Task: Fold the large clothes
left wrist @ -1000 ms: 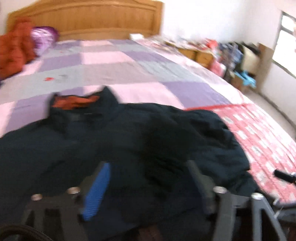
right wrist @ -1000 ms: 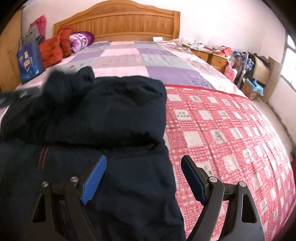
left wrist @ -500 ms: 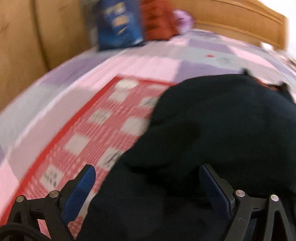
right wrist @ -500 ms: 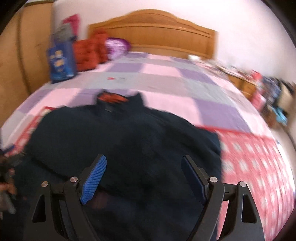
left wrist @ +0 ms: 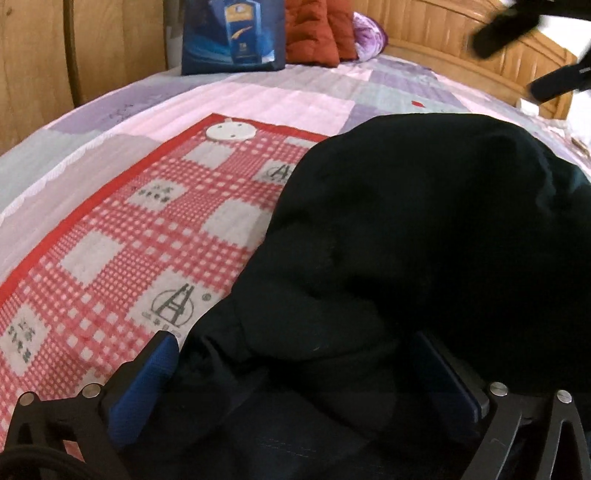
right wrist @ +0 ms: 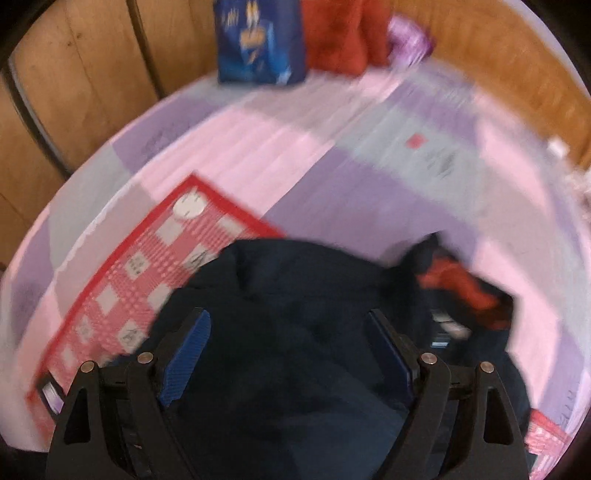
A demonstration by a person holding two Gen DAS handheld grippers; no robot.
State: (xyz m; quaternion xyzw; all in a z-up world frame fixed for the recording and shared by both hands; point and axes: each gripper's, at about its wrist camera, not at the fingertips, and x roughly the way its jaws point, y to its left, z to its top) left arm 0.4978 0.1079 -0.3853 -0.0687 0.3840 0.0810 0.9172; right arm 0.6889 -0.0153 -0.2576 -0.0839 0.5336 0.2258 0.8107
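A bulky dark navy jacket (left wrist: 424, 229) lies heaped on the bed, partly over a red checked blanket (left wrist: 129, 240). My left gripper (left wrist: 295, 380) is low at the jacket's near left edge. Its jaws are opening wide, with a fold of the jacket lying loosely between the blue pads (left wrist: 144, 384). My right gripper (right wrist: 288, 354) hovers open above the jacket (right wrist: 295, 369), pointing steeply down, nothing pinched. The collar's orange lining (right wrist: 458, 288) shows to its right. In the left wrist view the right gripper (left wrist: 532, 55) appears blurred at the top right.
A patchwork pink and purple bedspread (left wrist: 295, 92) covers the bed. A blue bag (left wrist: 232, 33), red cushions (left wrist: 317, 29) and a purple pillow (left wrist: 369, 33) sit by the wooden headboard (left wrist: 461, 48). A wooden wardrobe (left wrist: 74, 55) stands left. A white disc (left wrist: 231, 132) lies on the blanket.
My left gripper swung to the jacket's left side, sank lower and widened its jaws. My right gripper swept left across the jacket and tipped down over it, staying open.
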